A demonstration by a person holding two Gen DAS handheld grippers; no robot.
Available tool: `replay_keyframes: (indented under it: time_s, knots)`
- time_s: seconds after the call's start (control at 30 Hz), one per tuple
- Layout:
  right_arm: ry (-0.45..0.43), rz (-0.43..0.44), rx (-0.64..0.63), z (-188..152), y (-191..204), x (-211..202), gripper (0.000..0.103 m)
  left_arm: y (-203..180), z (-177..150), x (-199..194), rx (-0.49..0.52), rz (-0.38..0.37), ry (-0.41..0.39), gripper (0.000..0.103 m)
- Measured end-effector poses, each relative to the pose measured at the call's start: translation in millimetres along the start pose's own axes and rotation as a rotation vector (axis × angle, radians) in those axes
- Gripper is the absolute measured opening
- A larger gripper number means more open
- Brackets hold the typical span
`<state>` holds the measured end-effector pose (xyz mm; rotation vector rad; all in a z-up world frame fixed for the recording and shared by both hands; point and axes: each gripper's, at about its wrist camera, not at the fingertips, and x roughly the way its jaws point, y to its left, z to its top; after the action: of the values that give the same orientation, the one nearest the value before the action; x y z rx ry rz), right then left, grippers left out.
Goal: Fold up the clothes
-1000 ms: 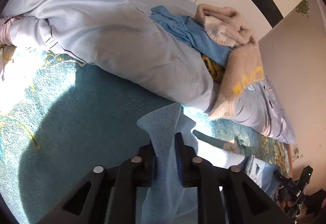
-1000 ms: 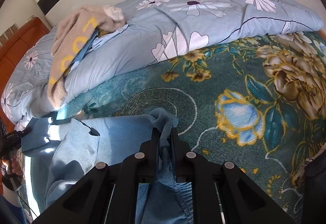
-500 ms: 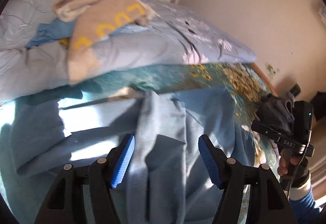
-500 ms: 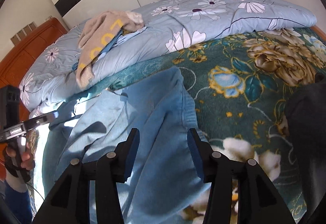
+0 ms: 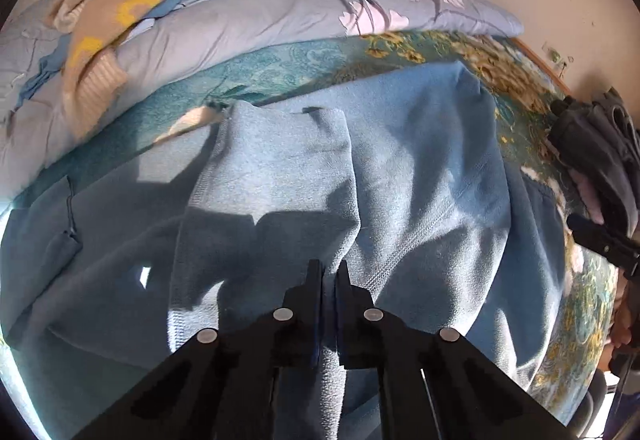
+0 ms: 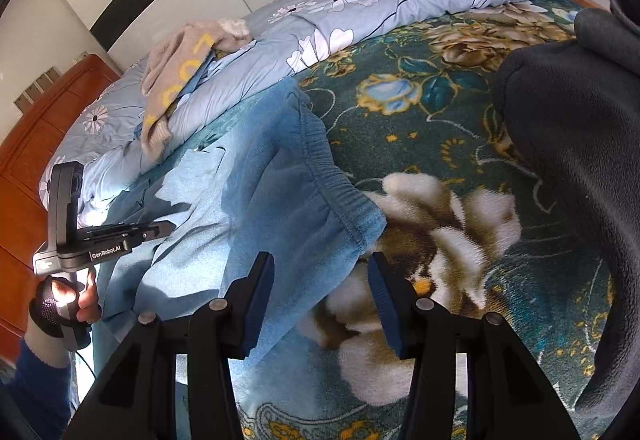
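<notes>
The left gripper (image 5: 329, 274) has its jaws drawn nearly together, a thin slit between them, over the blue sweatpants (image 5: 304, 200); whether a fold of fabric is pinched in that slit cannot be told. The right gripper (image 6: 321, 276) holds its jaws wide apart, with the elastic waistband (image 6: 340, 180) of the sweatpants lying just ahead of them and nothing clamped.

The sweatpants are spread flat on the teal floral blanket (image 6: 440, 120), partly in sunlight and crossed by the grippers' shadows. In the right wrist view the left gripper shows at the left edge, gripped in the person's left hand (image 6: 64, 300). A dark grey garment (image 6: 580, 160) sits on the blanket to the right. Behind the sweatpants a light blue flowered quilt (image 6: 360, 12) is bunched up, with a beige sweater with yellow lettering (image 5: 120, 0) draped over it. A wooden headboard (image 6: 36, 136) stands at far left.
</notes>
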<state>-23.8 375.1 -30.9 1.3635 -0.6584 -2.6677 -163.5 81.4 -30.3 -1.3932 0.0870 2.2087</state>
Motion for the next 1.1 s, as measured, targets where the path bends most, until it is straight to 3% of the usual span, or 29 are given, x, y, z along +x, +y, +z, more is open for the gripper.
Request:
replay_keyframes:
  time_s: [0.07, 0.2, 0.3, 0.37, 0.43, 0.53, 0.67, 0.77, 0.87, 0.9, 1.1]
  knots:
    - [0.002, 0.021, 0.007, -3.9, -0.5, 0.0, 0.050, 16.1, -5.6, -33.0, -0.080, -0.028, -0.100, 0.005]
    - [0.000, 0.038, 0.032, -11.0, -4.5, 0.2, 0.050, 58.7, -45.4, -129.6, -0.251, -0.100, -0.396, 0.005]
    - [0.007, 0.053, 0.049, -17.0, -5.9, 2.9, 0.050, 97.3, -106.0, -185.5, -0.419, -0.071, -0.582, 0.005]
    - [0.013, 0.063, 0.051, -21.9, -4.3, 5.4, 0.050, 123.5, -159.7, -204.4, -0.560, -0.042, -0.657, 0.005]
    - [0.020, 0.075, 0.052, -26.2, -2.3, 8.0, 0.050, 148.0, -214.9, -207.2, -0.704, -0.025, -0.680, 0.005]
    - [0.032, 0.093, 0.057, -31.4, 0.4, 12.0, 0.050, 174.7, -284.0, -191.1, -0.915, 0.002, -0.619, 0.005]
    - [0.038, 0.115, 0.076, -35.7, 2.3, 14.7, 0.050, 179.0, -333.4, -170.3, -1.051, -0.017, -0.549, 0.006]
    - [0.047, 0.146, 0.107, -38.8, 1.4, 18.2, 0.050, 181.6, -342.7, -164.4, -1.093, -0.023, -0.525, 0.010]
    - [0.046, 0.162, 0.152, -41.1, -2.8, 22.0, 0.050, 191.1, -350.3, -167.5, -1.146, -0.033, -0.556, 0.030]
    - [0.042, 0.170, 0.171, -41.0, -4.4, 23.4, 0.050, 196.3, -352.5, -167.5, -1.167, -0.041, -0.569, 0.040]
    - [0.014, 0.232, 0.277, -30.8, -8.5, 36.3, 0.050, 229.0, -349.8, -166.0, -1.238, -0.063, -0.643, 0.042]
